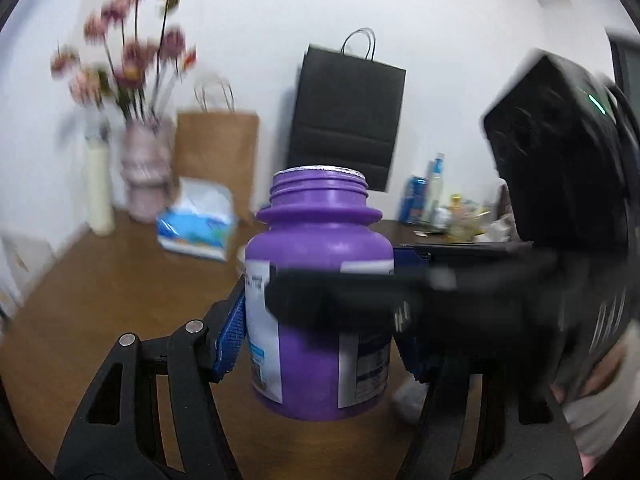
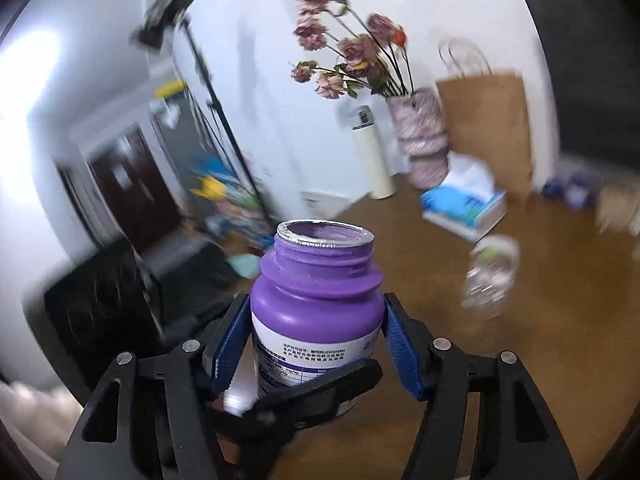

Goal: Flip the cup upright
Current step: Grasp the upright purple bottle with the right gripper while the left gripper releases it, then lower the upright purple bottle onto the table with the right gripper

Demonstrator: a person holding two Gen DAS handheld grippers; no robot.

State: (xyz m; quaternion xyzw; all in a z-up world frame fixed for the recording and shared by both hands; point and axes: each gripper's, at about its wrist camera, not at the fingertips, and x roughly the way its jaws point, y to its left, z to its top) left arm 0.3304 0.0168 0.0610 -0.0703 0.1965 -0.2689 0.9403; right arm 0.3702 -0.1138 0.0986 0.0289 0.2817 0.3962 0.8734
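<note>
Left wrist view: the purple plastic bottle with white labels point(image 1: 320, 292) is seen upright at centre frame, mouth up, lifted clear of the brown wooden table point(image 1: 120, 280). It is clamped between the blue pads of the left gripper point(image 1: 324, 320), and a black finger of the right gripper point(image 1: 400, 292) is laid across its front. In the right wrist view, the bottle point(image 2: 316, 304) is pinched by the right gripper point(image 2: 316, 344) too. A pink ribbed vase of flowers point(image 2: 424, 140) is seen upper right.

Both wrist cameras sit very close to the purple bottle point(image 1: 320, 292) point(image 2: 316, 300), facing it along their fingers. Behind it, both views share the flower vase point(image 1: 145, 168) point(image 2: 424, 136).
</note>
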